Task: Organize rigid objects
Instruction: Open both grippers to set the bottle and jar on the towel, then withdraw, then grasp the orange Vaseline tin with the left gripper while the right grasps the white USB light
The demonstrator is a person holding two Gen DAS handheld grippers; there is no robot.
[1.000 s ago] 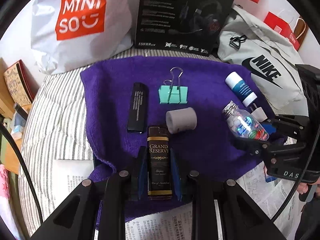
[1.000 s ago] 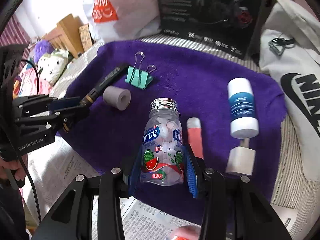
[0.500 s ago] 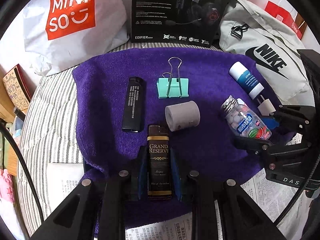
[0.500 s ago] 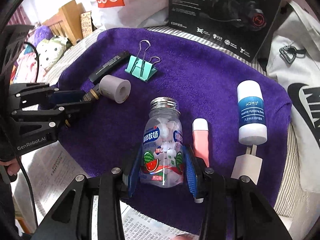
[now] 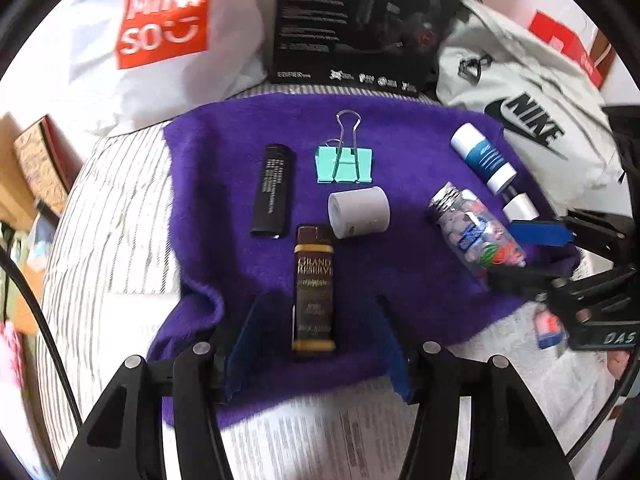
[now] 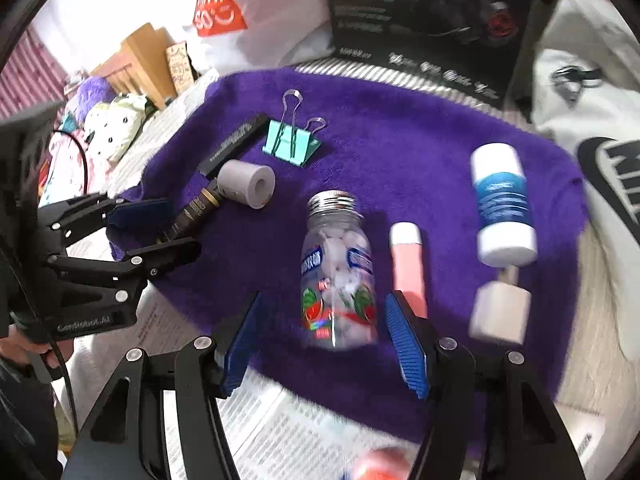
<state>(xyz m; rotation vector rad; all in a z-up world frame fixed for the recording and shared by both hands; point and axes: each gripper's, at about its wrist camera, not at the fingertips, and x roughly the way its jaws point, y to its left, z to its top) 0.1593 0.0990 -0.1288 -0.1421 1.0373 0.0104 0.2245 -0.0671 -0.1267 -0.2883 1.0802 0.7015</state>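
On the purple towel (image 5: 404, 128) a brown-and-gold lighter (image 5: 314, 288) lies between the fingers of my left gripper (image 5: 316, 344). Its jaws are opening and the pads stand clear of the lighter. My right gripper (image 6: 324, 344) is opening too, with a gap on each side of the clear candy bottle (image 6: 340, 264) lying between its pads. A black lighter (image 5: 272, 192), a teal binder clip (image 5: 345, 164), a grey roll (image 5: 359, 212), a blue-and-white tube (image 6: 502, 200) and a pink lip balm (image 6: 407, 264) also lie on the towel.
A white Miniso bag (image 5: 160, 40), a black headset box (image 5: 360, 20) and a grey Nike bag (image 5: 528, 112) line the far side. Newspaper (image 5: 320, 440) covers the near edge and striped bedding (image 5: 112, 220) lies to the left. A white capped piece (image 6: 500, 312) sits by the tube.
Both grippers have spread their jaws. The left has let go of the brown lighter and the right has let go of the candy bottle; both objects lie on the towel.
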